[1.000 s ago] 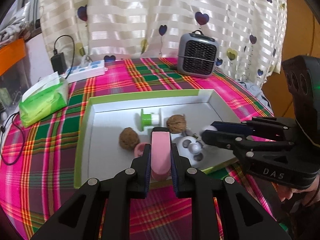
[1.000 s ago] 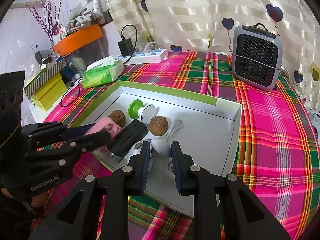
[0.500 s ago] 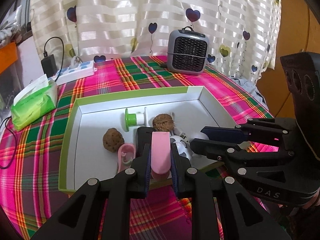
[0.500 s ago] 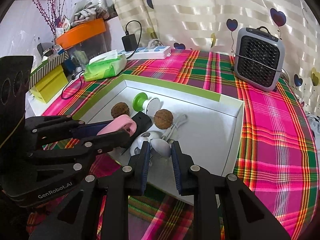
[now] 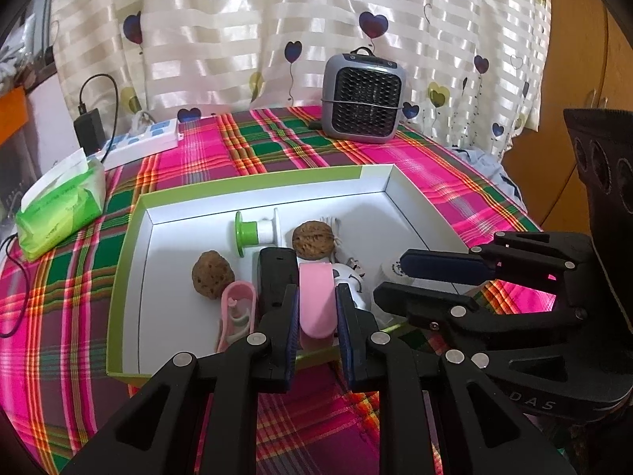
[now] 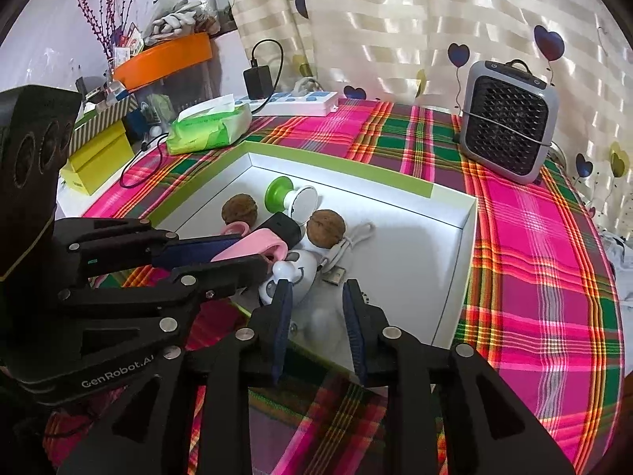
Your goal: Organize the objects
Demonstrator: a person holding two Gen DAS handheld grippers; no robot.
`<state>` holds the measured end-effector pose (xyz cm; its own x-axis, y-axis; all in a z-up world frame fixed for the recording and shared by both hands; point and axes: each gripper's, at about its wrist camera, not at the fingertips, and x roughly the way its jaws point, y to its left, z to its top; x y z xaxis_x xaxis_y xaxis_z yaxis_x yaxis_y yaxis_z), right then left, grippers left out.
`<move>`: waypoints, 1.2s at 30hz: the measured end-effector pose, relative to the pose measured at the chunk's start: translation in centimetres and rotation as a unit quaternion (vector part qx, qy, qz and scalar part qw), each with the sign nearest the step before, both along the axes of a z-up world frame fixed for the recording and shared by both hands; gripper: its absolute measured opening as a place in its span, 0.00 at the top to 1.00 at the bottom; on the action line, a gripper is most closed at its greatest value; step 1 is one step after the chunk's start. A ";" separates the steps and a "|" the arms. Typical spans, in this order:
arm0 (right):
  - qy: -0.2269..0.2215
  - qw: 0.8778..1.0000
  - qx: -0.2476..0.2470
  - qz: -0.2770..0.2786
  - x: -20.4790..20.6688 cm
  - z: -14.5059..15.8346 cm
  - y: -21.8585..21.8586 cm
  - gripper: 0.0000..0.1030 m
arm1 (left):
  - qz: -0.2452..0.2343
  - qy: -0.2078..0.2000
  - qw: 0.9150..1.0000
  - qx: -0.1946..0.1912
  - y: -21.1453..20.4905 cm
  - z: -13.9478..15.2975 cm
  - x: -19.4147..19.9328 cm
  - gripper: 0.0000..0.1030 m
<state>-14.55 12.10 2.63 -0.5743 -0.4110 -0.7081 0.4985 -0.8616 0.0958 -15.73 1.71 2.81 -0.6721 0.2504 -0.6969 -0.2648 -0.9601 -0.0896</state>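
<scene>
1. Your left claw (image 5: 316, 308) is clamped on the pink clip (image 5: 315, 301), held over the near edge of the white tray (image 5: 411, 198) on the plaid counter (image 5: 455, 166).
2. Your right claw (image 6: 316, 301) stands narrowly parted with nothing between its fingers, just above the white panda toy (image 6: 294, 273) in the tray.
3. Around them in the tray lie 2 walnuts (image 5: 312, 237) (image 5: 211, 273), a green-and-white spool (image 5: 253, 233), a black block (image 5: 277, 273), a small pink item (image 5: 236, 308) and a white cable (image 6: 348, 245); the panda toy crowds the right claw's path.
4. Since 0.5 s ago the right claw has opened slightly off the toy; the left claw keeps its grip.
5. Beyond the tray stand a grey heater (image 5: 364, 99), a green tissue pack (image 5: 59, 206) and a power strip (image 5: 142, 142).
6. The left claw hides much of the panda toy in the left view.
</scene>
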 end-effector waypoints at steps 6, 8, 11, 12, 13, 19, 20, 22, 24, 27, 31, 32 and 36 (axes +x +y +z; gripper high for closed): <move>0.006 1.000 -0.005 -0.004 1.1 0.6 0.1 0.70 | 0.007 0.007 1.000 -0.003 0.1 0.6 0.9 0.84; 0.007 1.000 -0.007 -0.004 1.4 0.7 0.1 0.70 | 0.011 0.013 1.000 -0.006 0.2 1.0 1.4 0.84; 0.009 1.000 -0.009 -0.002 2.1 0.9 0.0 0.70 | 0.016 0.020 1.000 -0.009 0.2 1.5 2.1 0.84; 0.010 1.000 -0.010 -0.001 2.4 1.0 0.0 0.70 | 0.017 0.021 1.000 -0.009 0.2 1.6 2.4 0.84; 0.011 1.000 -0.011 -0.001 2.6 1.1 0.0 0.70 | 0.019 0.021 1.000 -0.009 0.2 1.7 2.6 0.84; 0.013 1.000 -0.013 0.000 3.7 1.2 -0.1 0.69 | 0.031 0.024 0.999 -0.009 0.0 1.9 4.1 0.84; 0.013 1.000 -0.013 0.000 3.9 1.2 -0.1 0.68 | 0.034 0.025 0.999 -0.009 -0.1 1.9 4.3 0.84; 0.014 1.000 -0.013 0.000 4.3 1.2 -0.2 0.67 | 0.037 0.024 0.999 -0.008 -0.2 1.9 4.7 0.84; 0.015 1.000 -0.012 0.000 4.8 1.2 -0.3 0.66 | 0.040 0.022 0.999 -0.007 -0.2 1.9 5.2 0.84; 0.015 1.000 -0.010 -0.001 5.3 1.1 -0.3 0.65 | 0.045 0.021 0.999 -0.008 -0.1 1.6 6.0 0.84; 0.010 1.000 -0.007 -0.005 5.8 0.9 -0.3 0.64 | 0.053 0.013 0.998 -0.013 -0.1 1.1 6.6 0.84; 0.009 1.000 -0.005 -0.006 6.0 0.7 -0.3 0.64 | 0.054 0.011 0.998 -0.014 0.0 1.0 6.7 0.84; 0.002 1.000 0.001 -0.008 6.3 0.2 -0.3 0.64 | 0.060 0.002 0.998 -0.020 0.2 0.4 7.1 0.84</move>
